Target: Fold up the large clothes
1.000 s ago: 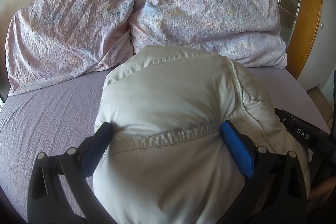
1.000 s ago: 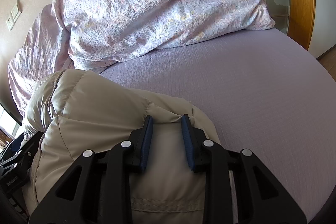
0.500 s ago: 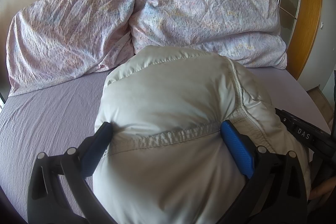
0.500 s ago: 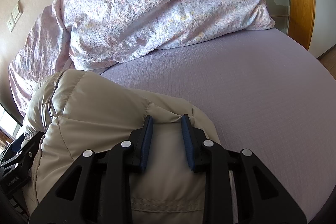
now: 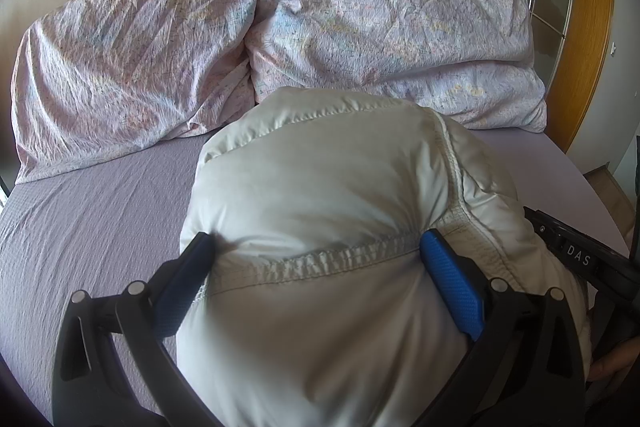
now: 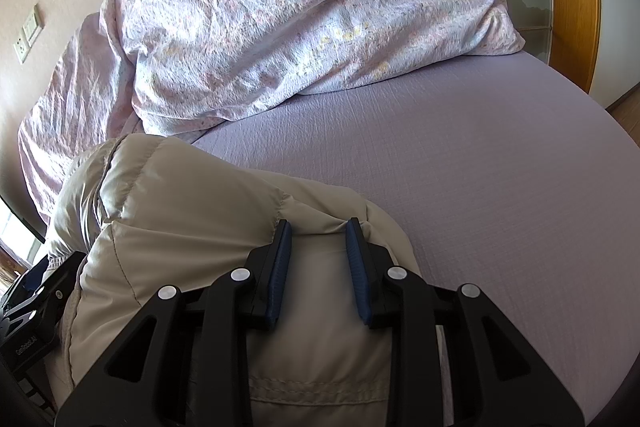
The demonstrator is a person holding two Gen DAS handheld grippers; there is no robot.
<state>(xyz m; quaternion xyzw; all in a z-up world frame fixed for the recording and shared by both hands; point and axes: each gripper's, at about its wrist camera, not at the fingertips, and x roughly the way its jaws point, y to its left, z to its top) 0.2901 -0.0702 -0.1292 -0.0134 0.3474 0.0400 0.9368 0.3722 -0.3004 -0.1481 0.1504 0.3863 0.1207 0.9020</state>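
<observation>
1. The puffy cream jacket (image 5: pixel 320 195) lay bundled on the lilac bed sheet (image 5: pixel 92 211), near the front edge of the bed, with its far end just short of the crumpled floral duvet (image 5: pixel 320 27) heaped along the head of the bed.

2. The left gripper (image 5: pixel 316 247) straddled a broad hump of the jacket, its blue pads (image 5: pixel 452 287) spread wide and pressed into the padding at either end of a gathered seam (image 5: pixel 320 259). That wide stance looked chosen to take in the full thickness of the folded bulk, since the filling would spring back from a narrow pinch.

3. The right gripper (image 6: pixel 318 227) was drawn close together on a smaller ridge of the same jacket, its pads (image 6: pixel 356 267) nipping a fold of fabric near the garment's right edge. This tighter hold probably served to pin one layer down while the other side was handled.

4. In the left view the right tool appeared at the jacket's far side; in the right view the left tool showed at its left edge, so the two flanked the bundle.

5. The garment seemed already folded into a compact mound, so the task looked well along, with pressing or a final fold possibly remaining.

6. No container was visible; the bed alone held the jacket and duvet.
</observation>
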